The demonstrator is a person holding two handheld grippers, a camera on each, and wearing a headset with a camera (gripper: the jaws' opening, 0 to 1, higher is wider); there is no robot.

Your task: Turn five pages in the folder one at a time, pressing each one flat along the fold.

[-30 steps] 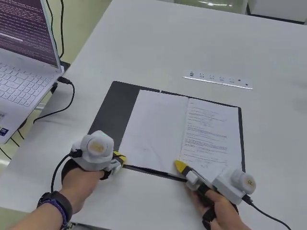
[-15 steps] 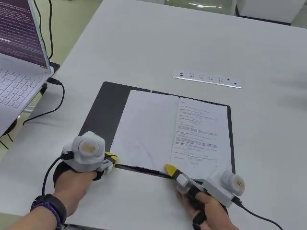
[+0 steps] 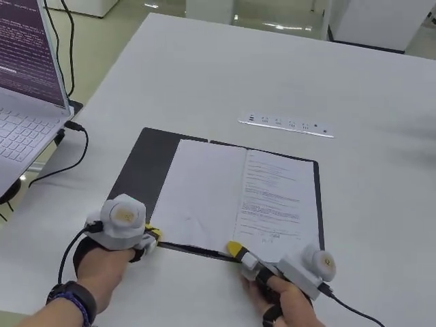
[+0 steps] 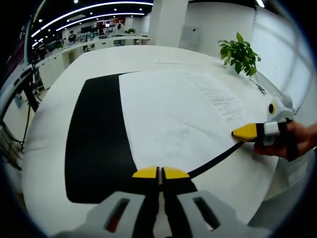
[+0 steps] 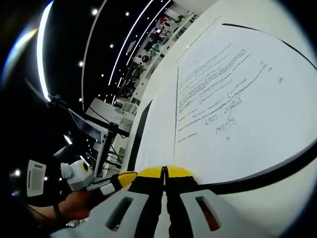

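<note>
the folder [image 3: 139, 174] lies open on the white worktop [image 3: 272, 61], with its black cover bare on the left, a blank page [image 3: 201, 197] in the middle and a printed page [image 3: 279, 197] to the right of the fold. the left gripper [image 3: 152, 234] is at the folder's near left corner, its yellow jaws closed together with nothing between them; i think it stands there to keep the cover from sliding. the right gripper [image 3: 236, 250] is at the folder's near edge, just below the fold, also closed on nothing, probably ready to press along the fold or to reach for the next page. the lines on the printed page are too small to read. left of the folder a laptop [image 3: 27, 75] shows light text on a purple screen, unreadable too; beyond the folder a flat socket strip [image 3: 286, 125] has small marks which i cannot read.
</note>
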